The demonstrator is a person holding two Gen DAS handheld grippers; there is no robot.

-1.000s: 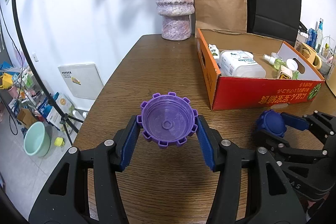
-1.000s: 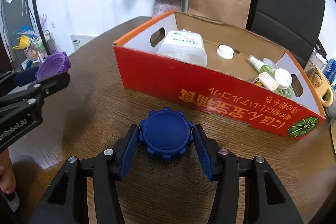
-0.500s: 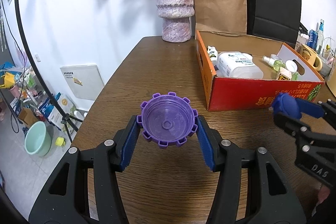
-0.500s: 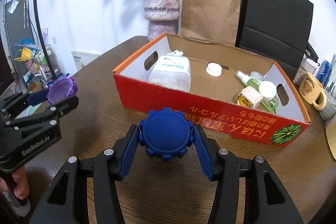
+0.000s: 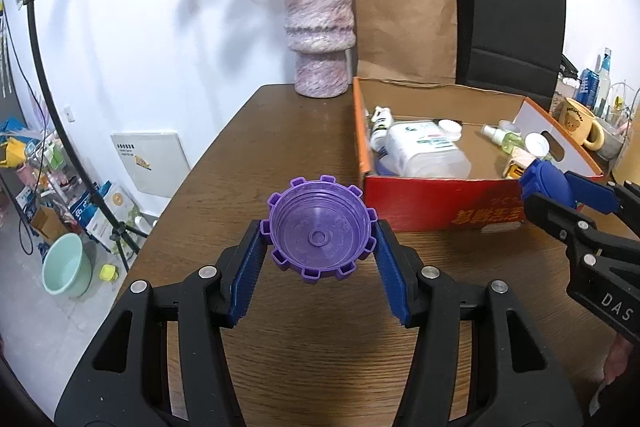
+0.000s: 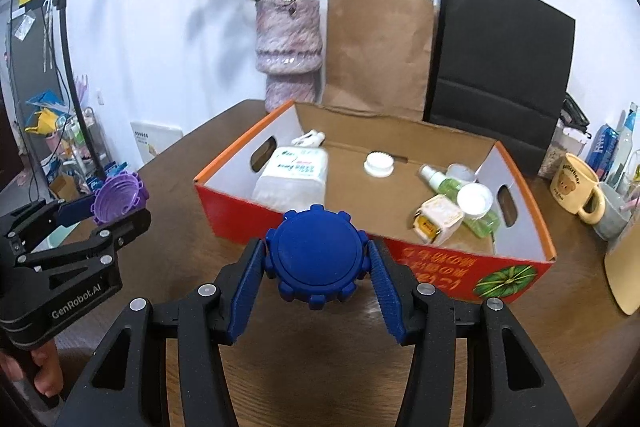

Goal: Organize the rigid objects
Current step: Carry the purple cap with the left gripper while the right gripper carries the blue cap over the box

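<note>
In my left gripper [image 5: 319,243] I grasp a purple notched cap [image 5: 319,233], its blue fingers [image 5: 247,273] pressed against its two sides; its hollow, threaded inside faces my camera, and it hangs above the wooden table [image 5: 248,155], near the table's left edge. In my right gripper [image 6: 318,261] I clamp a dark blue notched cap [image 6: 317,257] the same way, its closed domed top turned toward the lens. It sits in the air in front of the near red wall of the cardboard box [image 6: 440,259], close to that wall's left half, though I cannot tell whether it is above the rim or just short of it. The box lies on the right part of the table, open at the top, and in it I see a large clear jug [image 6: 292,175] at the left end, a white round lid [image 6: 379,164] toward the back wall, a green spray bottle [image 6: 448,183] and a small cream-coloured container [image 6: 438,219] at the right end. Behind the box, along the table's far edge, stand a mottled pink vase [image 6: 289,51] with dried roses, a brown paper bag [image 6: 378,51] and a black paper bag [image 6: 500,67]. Off the box's right end a yellow bear mug [image 6: 576,189] stands on the table.
</note>
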